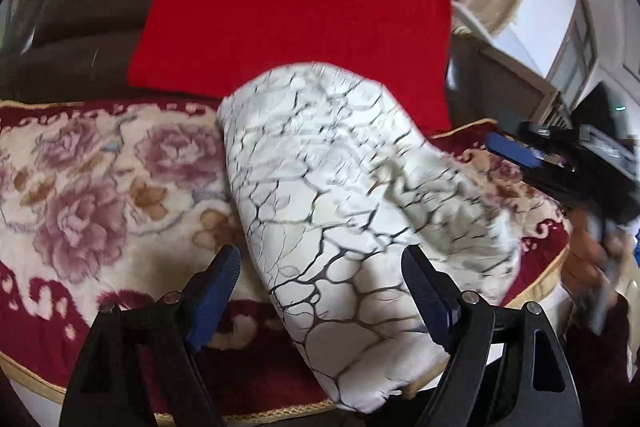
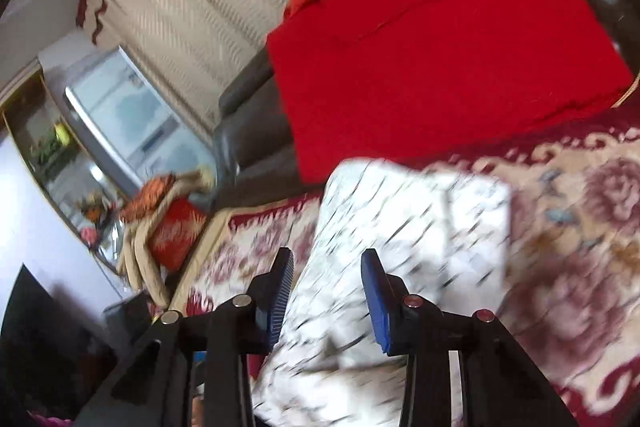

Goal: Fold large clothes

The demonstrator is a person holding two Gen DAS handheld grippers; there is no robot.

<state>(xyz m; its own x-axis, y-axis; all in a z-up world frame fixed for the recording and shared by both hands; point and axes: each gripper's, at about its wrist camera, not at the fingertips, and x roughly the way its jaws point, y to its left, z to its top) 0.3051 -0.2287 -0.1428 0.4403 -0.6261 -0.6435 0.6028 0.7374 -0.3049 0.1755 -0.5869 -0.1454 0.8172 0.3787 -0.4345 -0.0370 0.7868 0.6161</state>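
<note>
Both jaws spread, unclamped; white veined garment [image 1: 320,195] [image 2: 400,227] folded, lying beyond and between them.

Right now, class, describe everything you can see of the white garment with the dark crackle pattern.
The white garment looks like soft, smooth fabric printed with thin dark branching lines. It lies folded into a rounded, elongated bundle on the floral blanket, its far end beside the red cloth. Both views are blurred. The left gripper and right gripper stand open above it; contact cannot be told.
</note>
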